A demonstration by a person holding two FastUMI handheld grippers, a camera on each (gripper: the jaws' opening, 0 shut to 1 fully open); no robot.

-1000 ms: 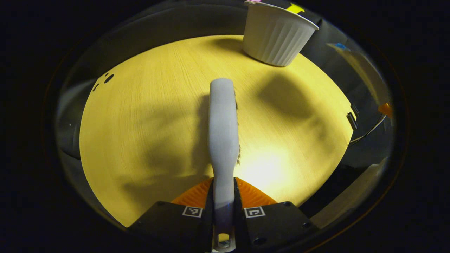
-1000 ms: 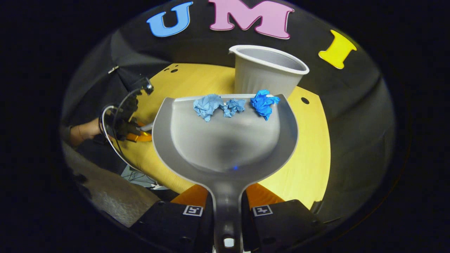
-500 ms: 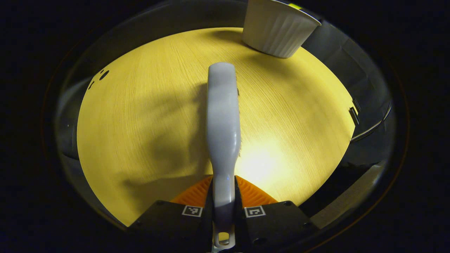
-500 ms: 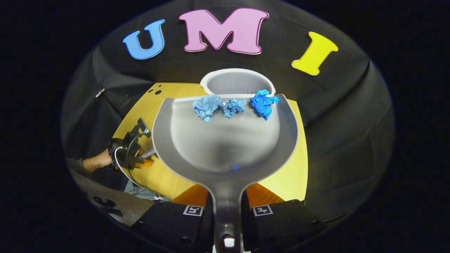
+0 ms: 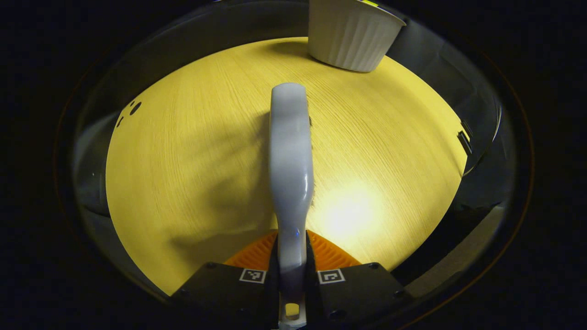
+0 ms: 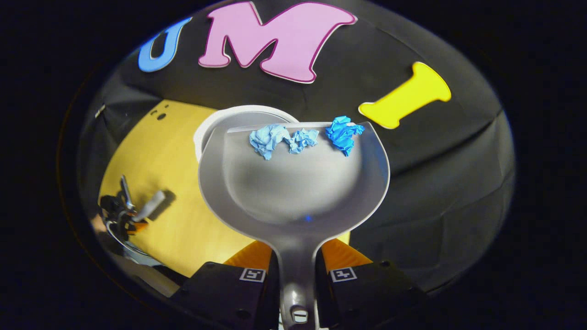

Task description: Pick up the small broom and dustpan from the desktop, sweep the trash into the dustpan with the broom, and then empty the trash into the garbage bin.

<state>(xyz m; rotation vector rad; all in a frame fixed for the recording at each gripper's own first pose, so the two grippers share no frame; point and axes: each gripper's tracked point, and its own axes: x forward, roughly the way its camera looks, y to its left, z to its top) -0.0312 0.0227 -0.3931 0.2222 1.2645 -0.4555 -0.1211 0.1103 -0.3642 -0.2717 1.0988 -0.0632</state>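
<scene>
The right claw (image 6: 297, 275) pinches the handle of the grey plastic dustpan (image 6: 293, 183), light and stiff. Three loose crumpled blue paper balls (image 6: 302, 140) sit at its lip over the white ribbed bin (image 6: 208, 133); the left claw (image 5: 291, 270) pinches the pale broom (image 5: 290, 156).

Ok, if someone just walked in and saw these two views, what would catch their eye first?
Probably the three crumpled blue paper wads at the front lip of the grey dustpan, whose handle the right gripper clamps, with the white bin just behind it. Next, the broom in the left gripper, stretched out over the yellow desk.
</scene>
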